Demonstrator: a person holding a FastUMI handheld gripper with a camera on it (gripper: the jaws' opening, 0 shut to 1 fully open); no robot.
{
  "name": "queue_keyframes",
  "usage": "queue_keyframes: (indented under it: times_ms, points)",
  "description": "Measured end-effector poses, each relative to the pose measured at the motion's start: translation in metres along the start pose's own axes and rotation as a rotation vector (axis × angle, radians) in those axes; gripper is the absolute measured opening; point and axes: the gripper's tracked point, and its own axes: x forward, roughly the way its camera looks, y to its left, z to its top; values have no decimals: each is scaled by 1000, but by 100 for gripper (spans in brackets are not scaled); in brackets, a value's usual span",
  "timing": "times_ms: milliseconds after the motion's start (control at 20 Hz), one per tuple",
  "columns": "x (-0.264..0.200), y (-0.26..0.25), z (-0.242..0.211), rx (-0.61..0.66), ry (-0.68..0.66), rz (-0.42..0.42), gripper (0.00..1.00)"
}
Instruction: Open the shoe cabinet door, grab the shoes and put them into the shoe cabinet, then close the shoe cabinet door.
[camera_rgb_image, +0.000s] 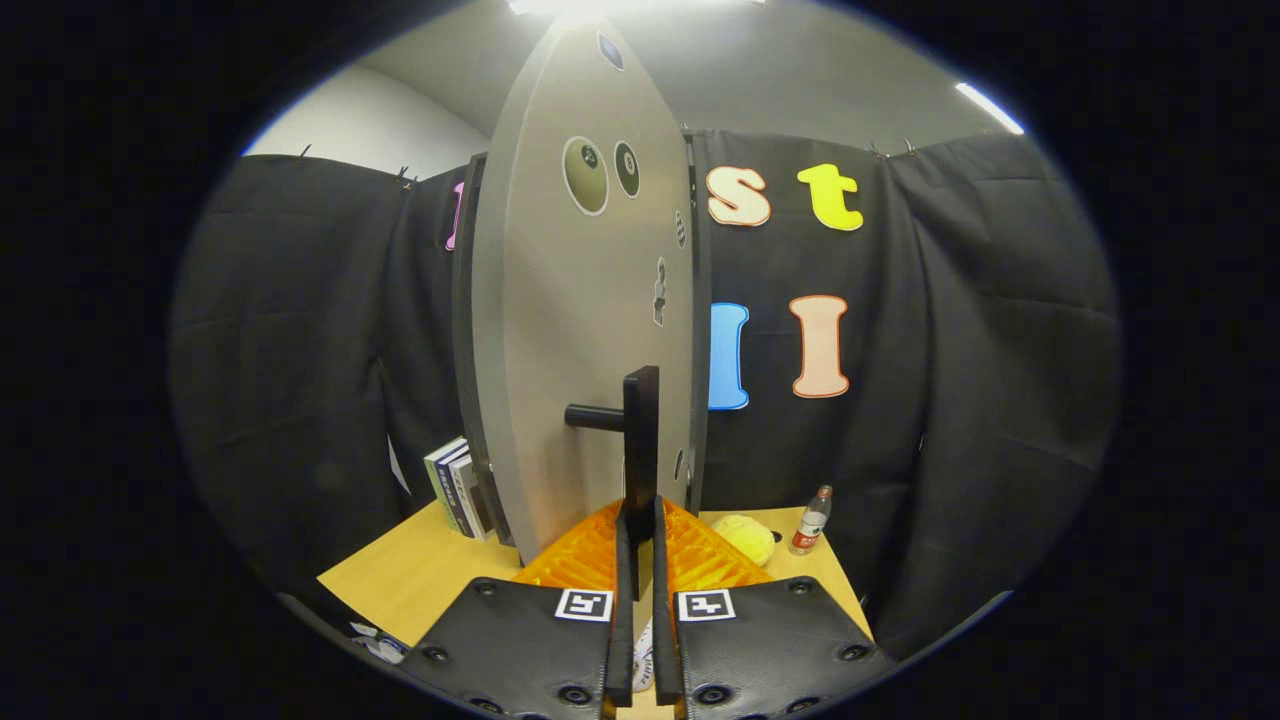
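Two fingers (640, 520) clamped on door handle (640, 440), grey cabinet door (580, 330) swung ajar

The cabinet door (585, 330) is blocking straight ahead; its handle (640, 445) is seemingly filling the gap between the gripper (640, 530) fingers.

No text is legible. 1 square black-and-white marker (584, 604) is carried on each finger of the gripper (640, 520), whose fingers are pressed on the handle (641, 440). 2 round stickers (586, 175) are seen on the door (580, 330), their numerals too small to read. The bottle (811, 520) label and book spines (458, 488) are blurred.
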Motion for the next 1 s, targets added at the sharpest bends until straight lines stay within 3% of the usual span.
queue_keyframes:
  times_ms: [300, 550, 750, 950, 1000]
  points:
    - [-2, -8, -1, 18, -10, 31, 10]
    - [-4, -25, -3, 3, -19, -12, 12]
    - [-9, -10, -8, 88, 21, 28, 22]
    - [-17, -24, -11, 41, 17, -48, 33]
    - [-19, -24, -10, 41, 11, -61, 45]
